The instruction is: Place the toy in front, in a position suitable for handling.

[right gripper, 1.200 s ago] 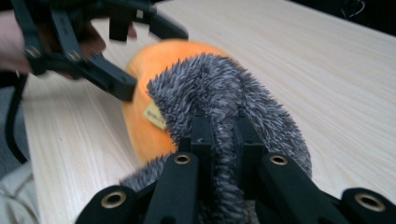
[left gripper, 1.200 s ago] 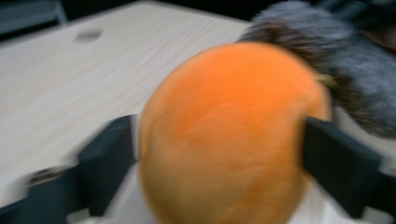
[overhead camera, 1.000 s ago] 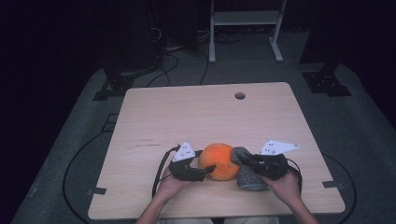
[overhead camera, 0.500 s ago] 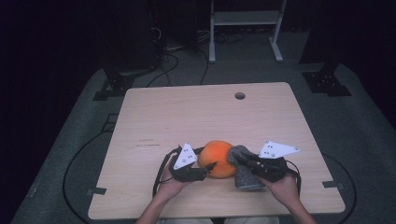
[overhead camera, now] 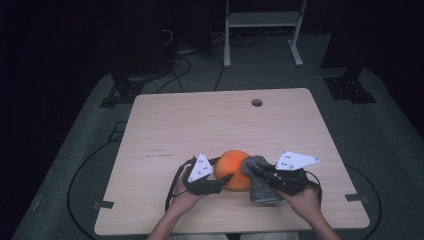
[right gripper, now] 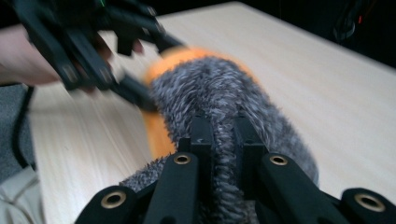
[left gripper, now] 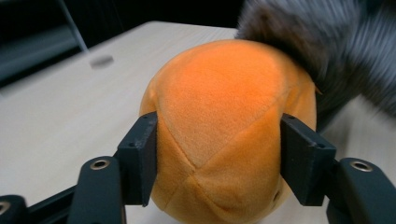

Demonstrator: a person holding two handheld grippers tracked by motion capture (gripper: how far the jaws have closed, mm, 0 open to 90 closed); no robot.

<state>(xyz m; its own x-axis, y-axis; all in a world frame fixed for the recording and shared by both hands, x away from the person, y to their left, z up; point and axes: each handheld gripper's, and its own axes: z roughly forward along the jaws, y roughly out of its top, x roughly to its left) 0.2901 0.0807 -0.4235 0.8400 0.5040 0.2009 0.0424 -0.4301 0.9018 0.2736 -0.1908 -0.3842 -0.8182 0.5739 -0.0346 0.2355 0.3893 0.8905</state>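
Looks like the wipe-down step: left tool (left gripper: pixel 217 163) has just closed its jaws on the orange plush ball (left gripper: pixel 224 126), pinning it on the tabletop (overhead camera: pixel 200 125), while right tool (right gripper: pixel 226 144) is clamped on a grey fuzzy cloth (right gripper: pixel 219 93) draped against the ball. Next, I'd guess: rub without rolling it.

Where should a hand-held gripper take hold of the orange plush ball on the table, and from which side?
Grip the orange plush ball across its round middle, coming in level from its free left side, as the left hand-held gripper does now. The grey fuzzy cloth covers its right side.
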